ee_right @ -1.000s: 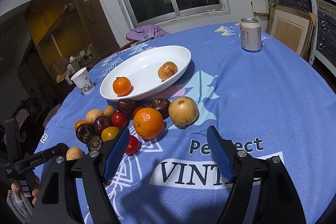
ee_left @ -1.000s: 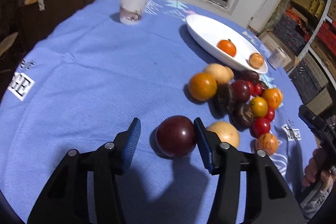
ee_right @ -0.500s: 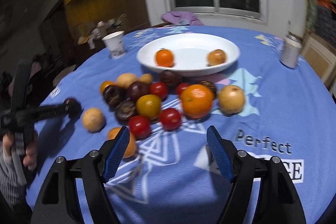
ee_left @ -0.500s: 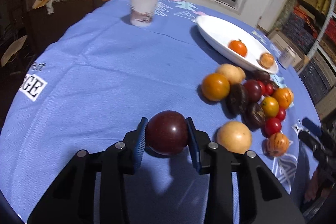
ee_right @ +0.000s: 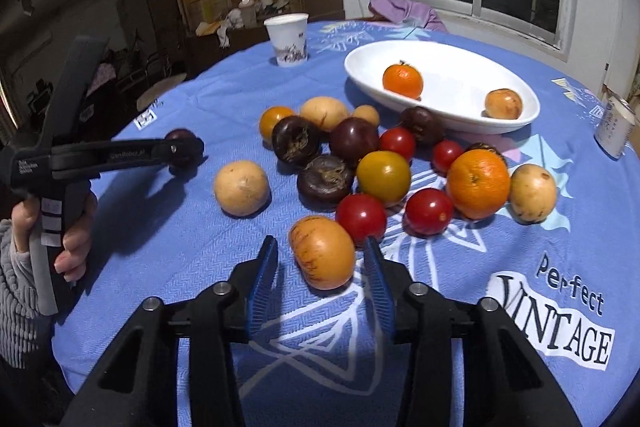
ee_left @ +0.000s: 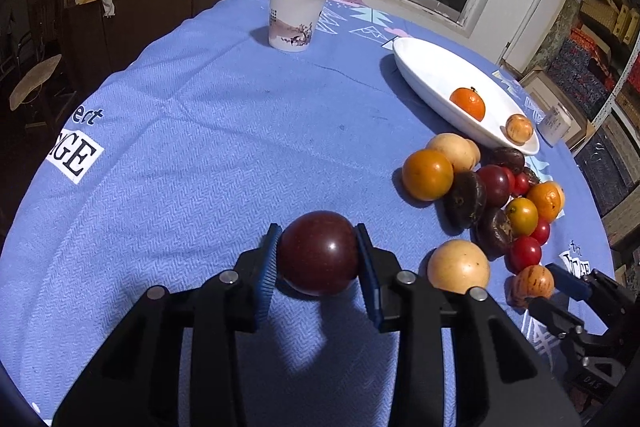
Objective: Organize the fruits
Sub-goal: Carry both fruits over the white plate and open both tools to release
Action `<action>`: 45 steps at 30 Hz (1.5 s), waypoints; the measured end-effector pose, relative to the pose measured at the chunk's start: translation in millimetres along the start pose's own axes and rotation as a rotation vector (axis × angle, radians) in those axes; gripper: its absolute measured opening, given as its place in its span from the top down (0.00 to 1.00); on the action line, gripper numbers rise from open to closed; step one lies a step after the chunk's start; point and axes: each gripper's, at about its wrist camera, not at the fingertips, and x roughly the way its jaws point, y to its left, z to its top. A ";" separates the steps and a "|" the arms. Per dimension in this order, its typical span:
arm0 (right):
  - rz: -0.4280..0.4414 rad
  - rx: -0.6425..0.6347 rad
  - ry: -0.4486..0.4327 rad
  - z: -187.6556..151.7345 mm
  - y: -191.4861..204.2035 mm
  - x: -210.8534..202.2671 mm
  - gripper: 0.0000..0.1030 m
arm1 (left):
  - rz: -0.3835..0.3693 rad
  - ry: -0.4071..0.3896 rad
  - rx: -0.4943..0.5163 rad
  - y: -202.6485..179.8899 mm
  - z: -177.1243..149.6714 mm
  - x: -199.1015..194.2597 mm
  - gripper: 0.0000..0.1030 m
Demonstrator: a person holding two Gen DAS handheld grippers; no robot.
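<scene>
Now the left gripper (ee_left: 317, 259), wide a second ago, has clamped the dark plum (ee_left: 318, 253) at lower centre, while the right gripper (ee_right: 320, 267) is closing around the speckled orange fruit (ee_right: 322, 251), both bound for the white dish (ee_right: 460, 115), I'd guess.

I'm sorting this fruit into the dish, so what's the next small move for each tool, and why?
Probably finish closing the right tool on the streaked orange fruit; its jaws are closing around it, a gap showing on one side. The left tool already clamps the dark plum, so lift that toward the white dish.
</scene>
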 end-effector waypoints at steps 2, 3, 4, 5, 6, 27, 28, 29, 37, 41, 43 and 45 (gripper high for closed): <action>0.011 0.018 0.007 0.6 -2.2 4.2 0.66 | 0.000 0.004 -0.001 0.0 -0.3 1.3 0.65; 0.015 0.026 0.006 0.2 -3.6 3.9 0.66 | 0.000 0.006 -0.001 -0.1 -0.5 1.8 0.65; 0.017 0.029 0.005 -0.1 -4.2 3.8 0.66 | 0.001 0.009 0.000 -0.4 -0.9 2.5 0.65; 0.020 0.035 0.003 -0.5 -5.5 3.0 0.66 | 0.001 0.011 0.001 -0.7 -1.3 2.8 0.65; 0.021 0.043 -0.001 -0.6 -7.4 2.2 0.66 | 0.002 0.011 0.003 -1.3 -1.4 3.2 0.65; -0.166 0.337 -0.129 163.7 -167.9 35.6 0.66 | -0.051 -0.022 0.207 -148.7 170.3 80.4 0.65; -0.167 0.342 -0.106 166.1 -172.4 48.6 0.66 | -0.049 0.005 0.201 -151.1 175.1 96.7 0.65; -0.168 0.344 -0.076 166.5 -178.1 62.7 0.66 | -0.050 0.034 0.193 -151.6 178.9 110.8 0.65; -0.160 0.342 0.010 162.9 -188.5 106.9 0.65 | -0.092 0.145 0.155 -144.2 184.9 166.2 0.59; -0.193 0.327 -0.010 163.7 -184.6 101.3 0.59 | -0.094 0.098 0.140 -141.6 188.9 154.5 0.42; -0.199 0.335 -0.047 166.5 -182.6 86.1 0.55 | -0.097 0.080 0.126 -137.2 191.7 138.7 0.42; -0.188 0.338 -0.087 169.2 -176.3 62.1 0.52 | -0.111 0.054 0.107 -129.2 192.8 116.1 0.42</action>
